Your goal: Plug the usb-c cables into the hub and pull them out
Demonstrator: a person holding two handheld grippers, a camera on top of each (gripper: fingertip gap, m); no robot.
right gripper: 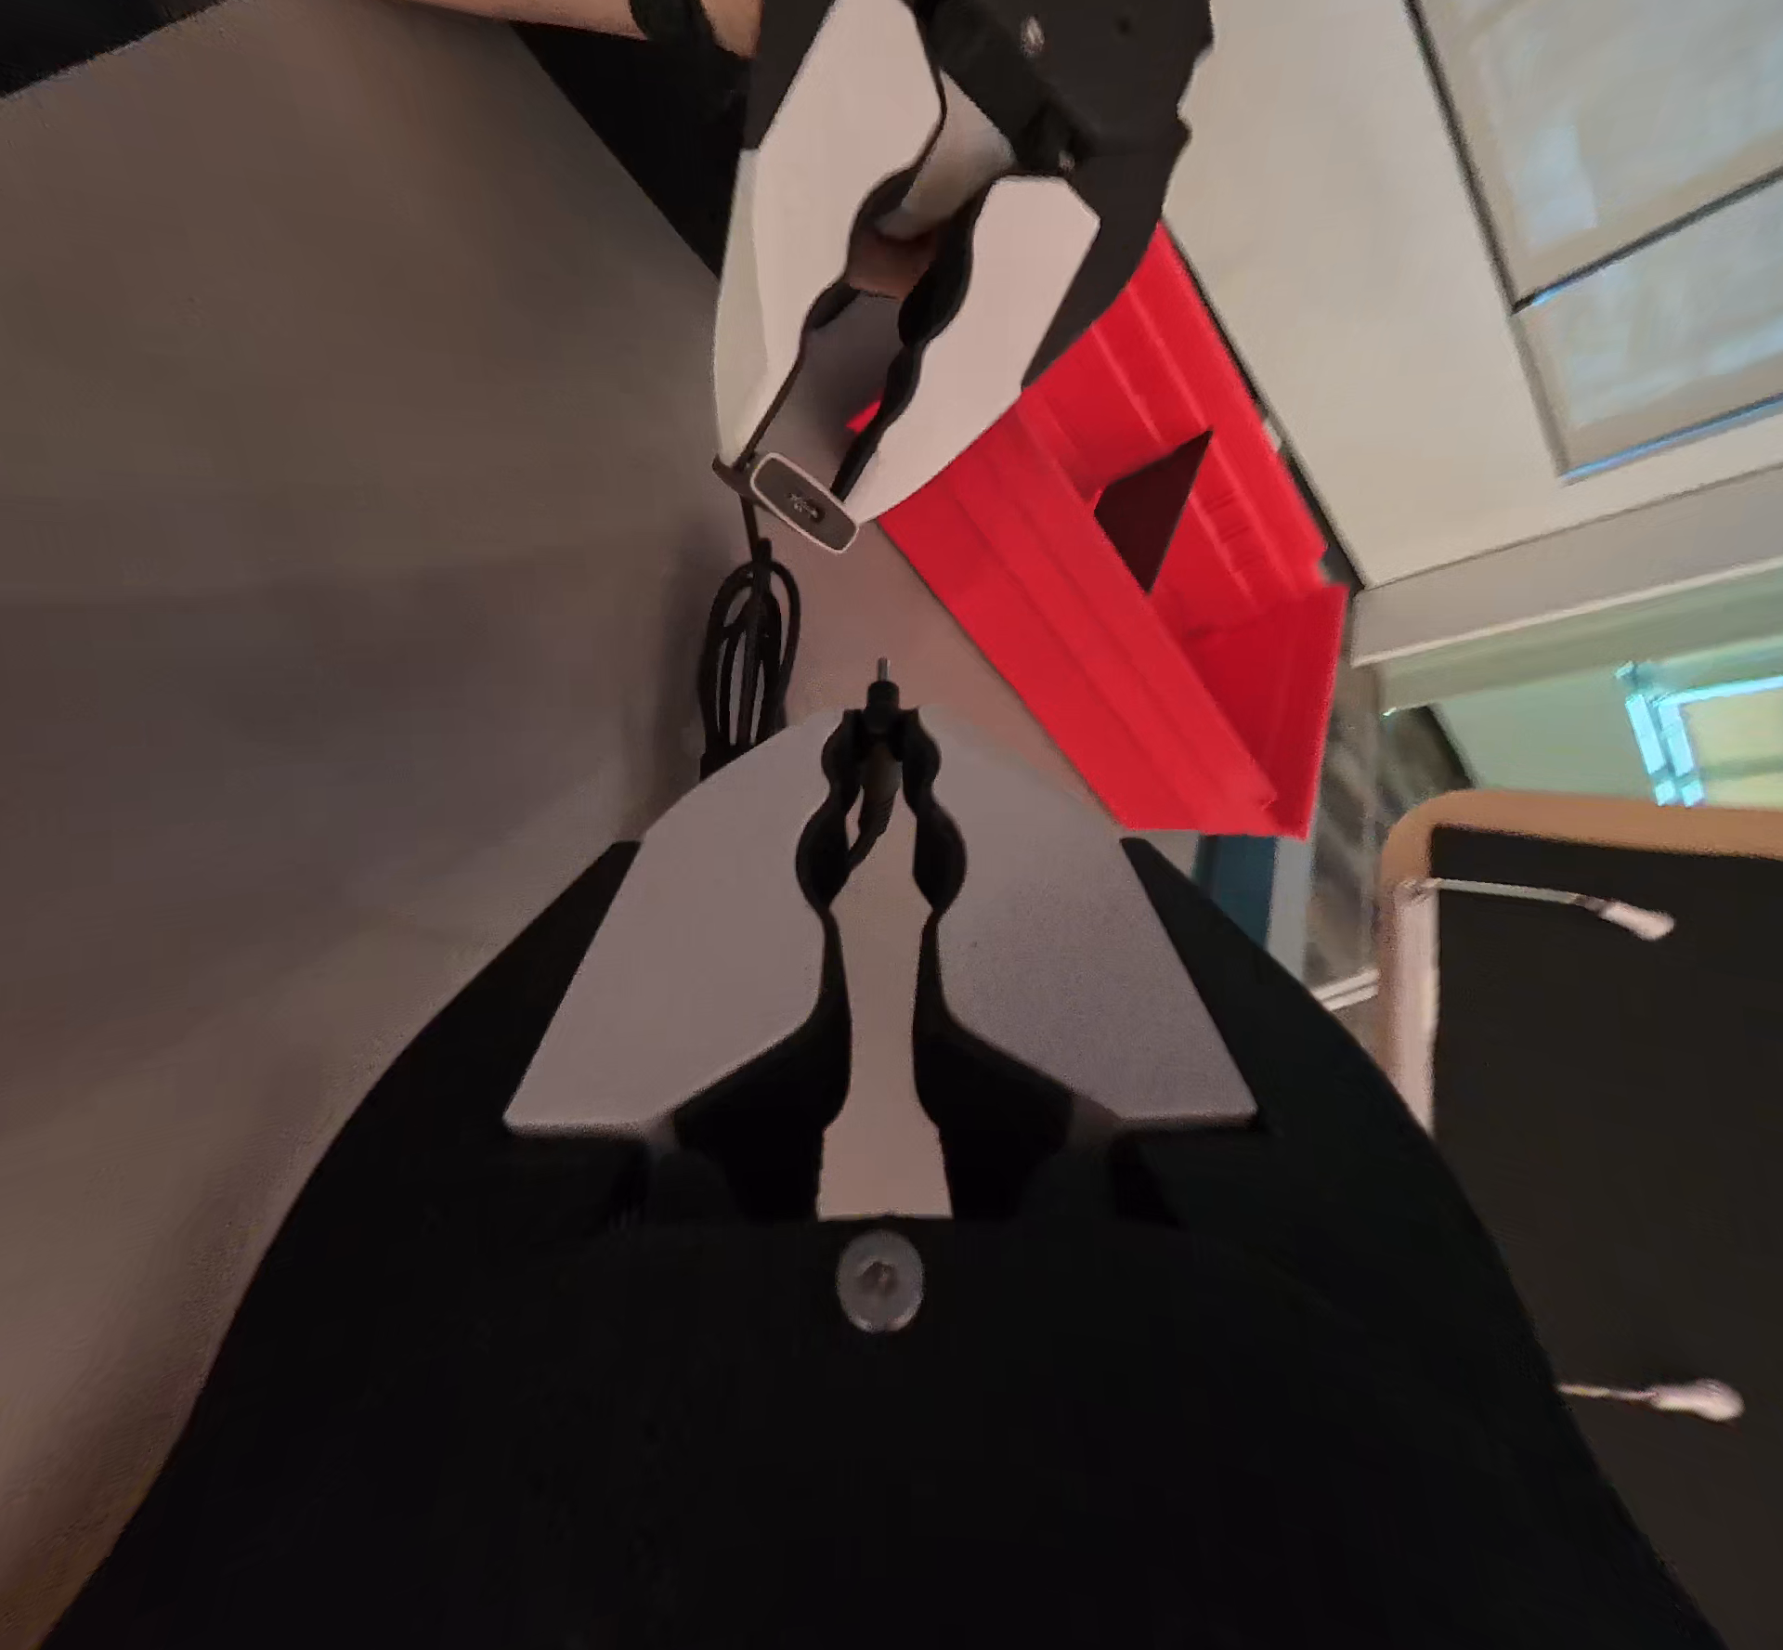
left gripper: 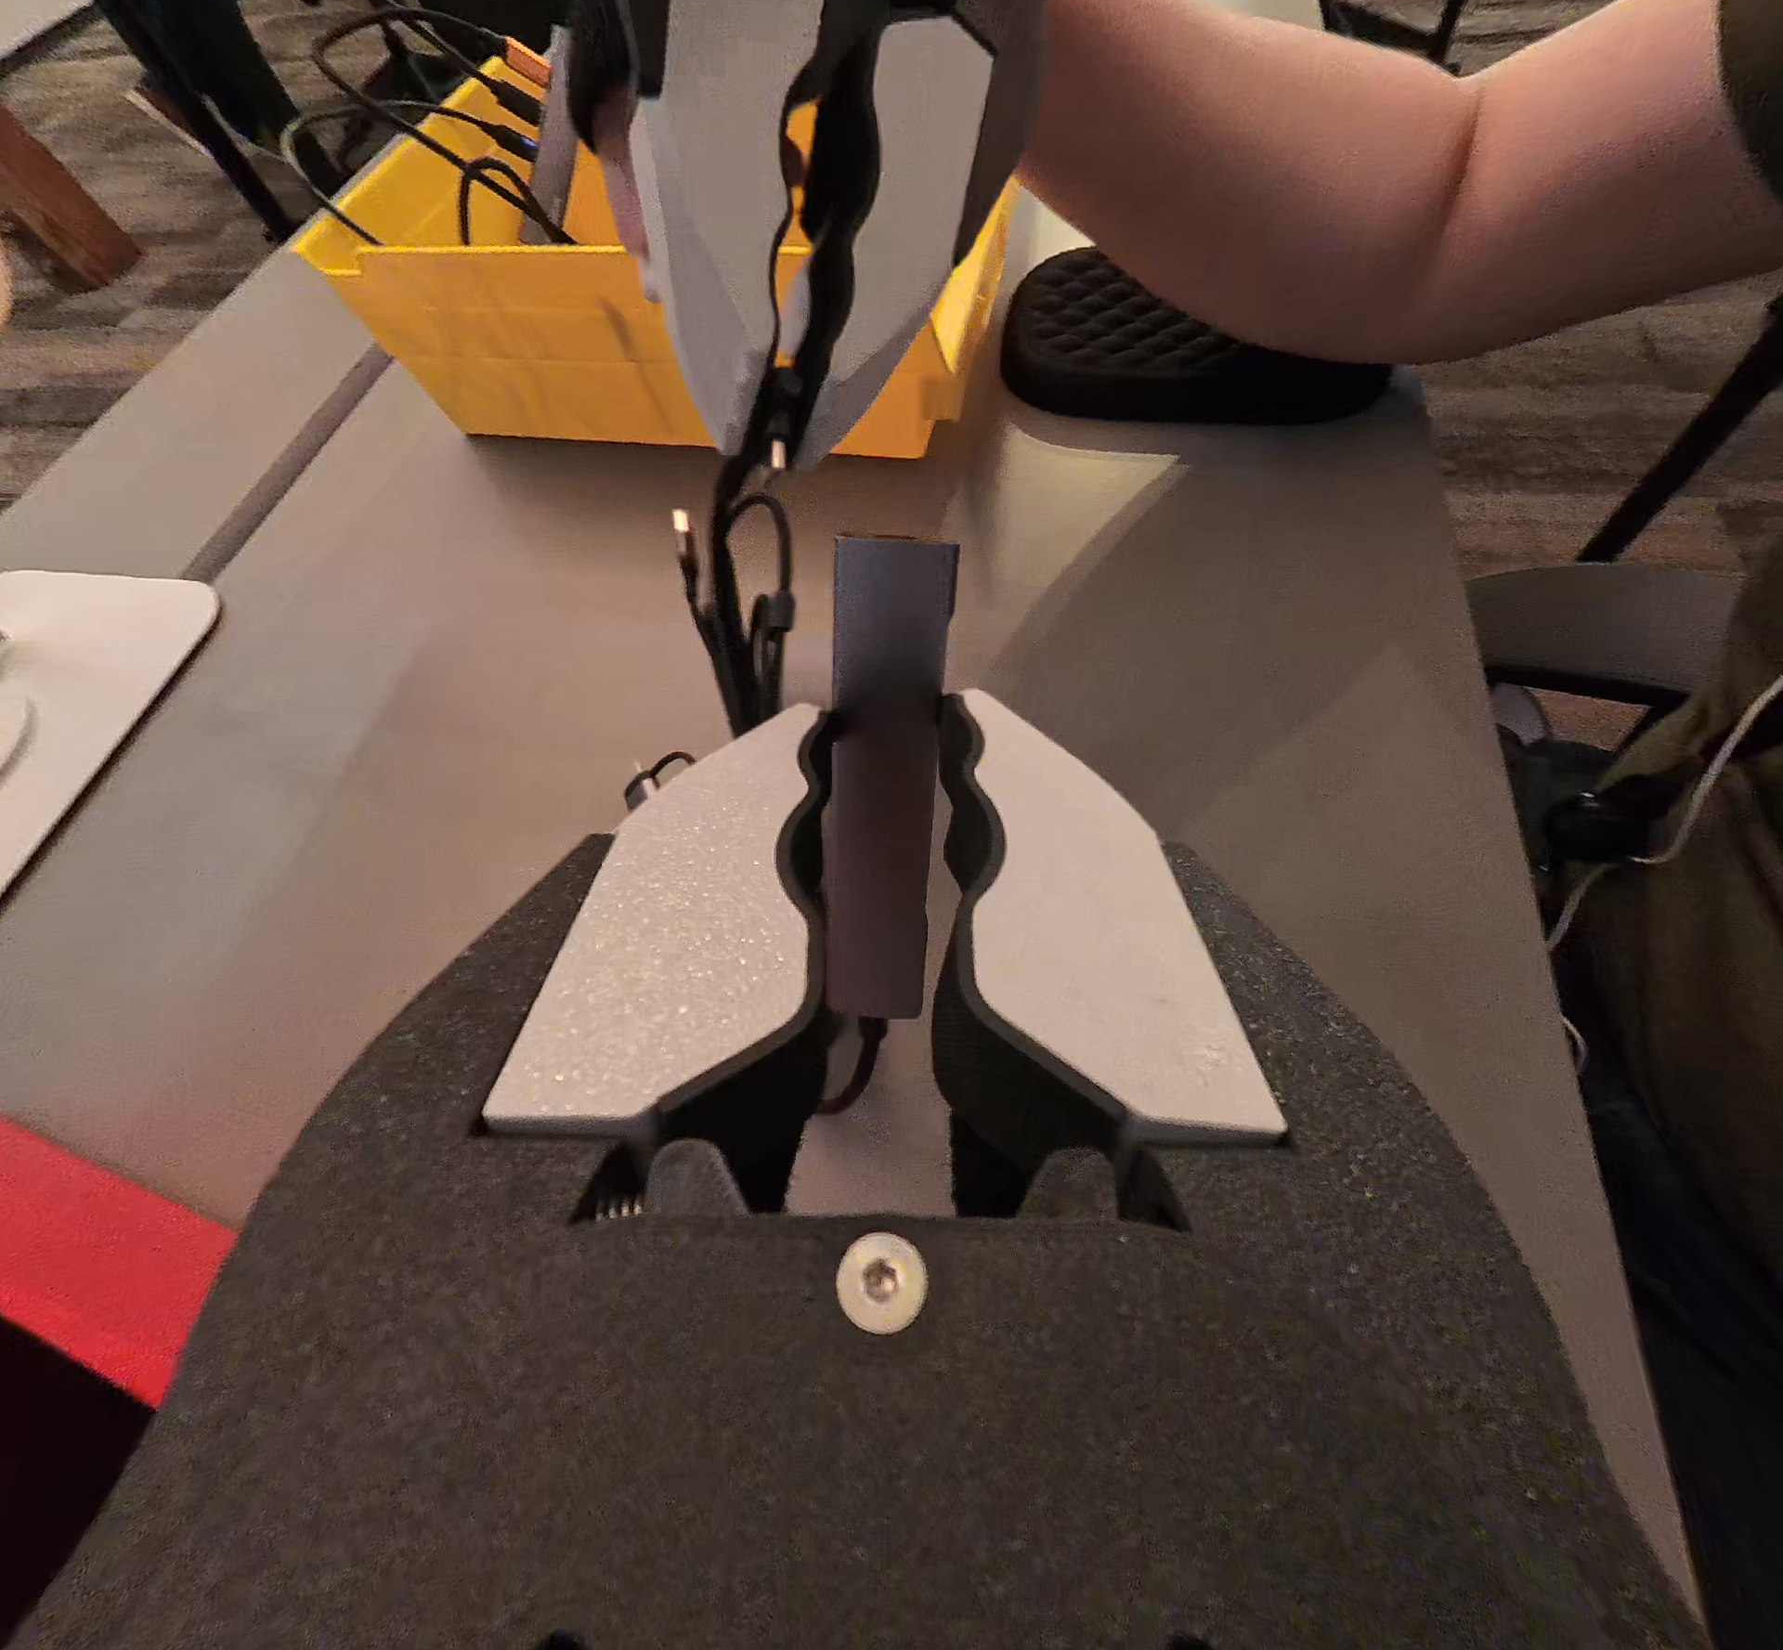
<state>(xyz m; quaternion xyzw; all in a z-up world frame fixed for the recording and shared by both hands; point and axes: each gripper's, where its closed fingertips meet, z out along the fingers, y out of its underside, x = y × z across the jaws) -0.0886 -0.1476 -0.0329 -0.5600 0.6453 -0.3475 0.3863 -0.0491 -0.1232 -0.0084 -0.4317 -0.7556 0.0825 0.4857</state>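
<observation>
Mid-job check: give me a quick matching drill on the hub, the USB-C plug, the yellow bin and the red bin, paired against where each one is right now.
Things:
1. hub
2. USB-C plug
3. yellow bin
4. red bin

Places:
A. on the table behind the right gripper
B. clamped in the left gripper
C. beside the left gripper, in the right wrist view
D. pinched at the right gripper's tips

Pairs: 1-B, 2-D, 3-A, 4-C

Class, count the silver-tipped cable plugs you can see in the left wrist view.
2: one plug pinched in the right gripper, above the hub; one loose plug left of the hub, on the bundle. More may be hidden.
</observation>
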